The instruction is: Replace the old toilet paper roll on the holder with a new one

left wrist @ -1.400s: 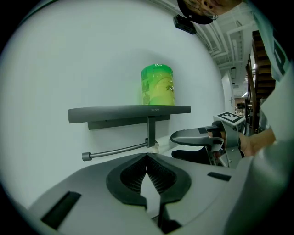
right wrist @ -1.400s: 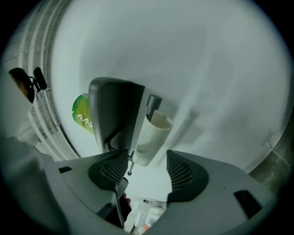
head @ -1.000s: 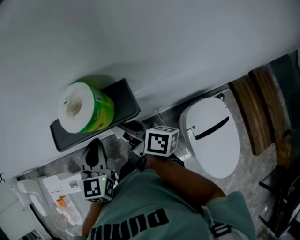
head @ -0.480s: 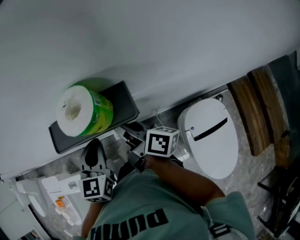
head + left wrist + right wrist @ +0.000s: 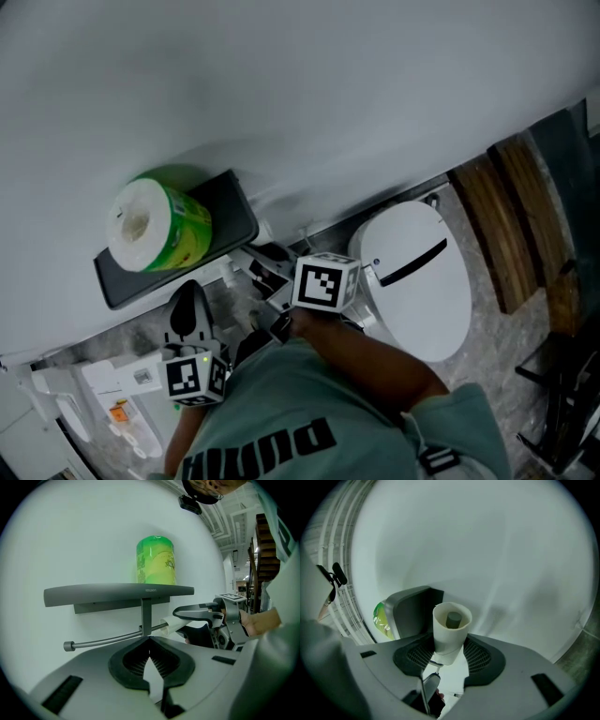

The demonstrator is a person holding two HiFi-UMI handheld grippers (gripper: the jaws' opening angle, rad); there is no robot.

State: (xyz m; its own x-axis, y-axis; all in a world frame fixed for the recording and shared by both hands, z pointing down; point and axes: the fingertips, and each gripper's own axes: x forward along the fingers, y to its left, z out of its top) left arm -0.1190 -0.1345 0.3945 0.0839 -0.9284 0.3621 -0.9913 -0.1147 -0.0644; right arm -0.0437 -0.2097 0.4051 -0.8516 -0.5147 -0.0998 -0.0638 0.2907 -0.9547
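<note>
Right tongs [image 5: 449, 651], jaws just closing, clamp the smooth cardboard tube [image 5: 451, 632] around the metal rod [image 5: 453, 619]'s open end; left tongs [image 5: 150, 641] clenched, empty.

To your right a white toilet [image 5: 417, 281] sits with its lid down, close against the pale wall [image 5: 309, 84]. Farther right, wooden boards [image 5: 511, 220] lie on the speckled stone floor [image 5: 511, 352]. At your near left is a white object with a small orange label [image 5: 122, 382].
</note>
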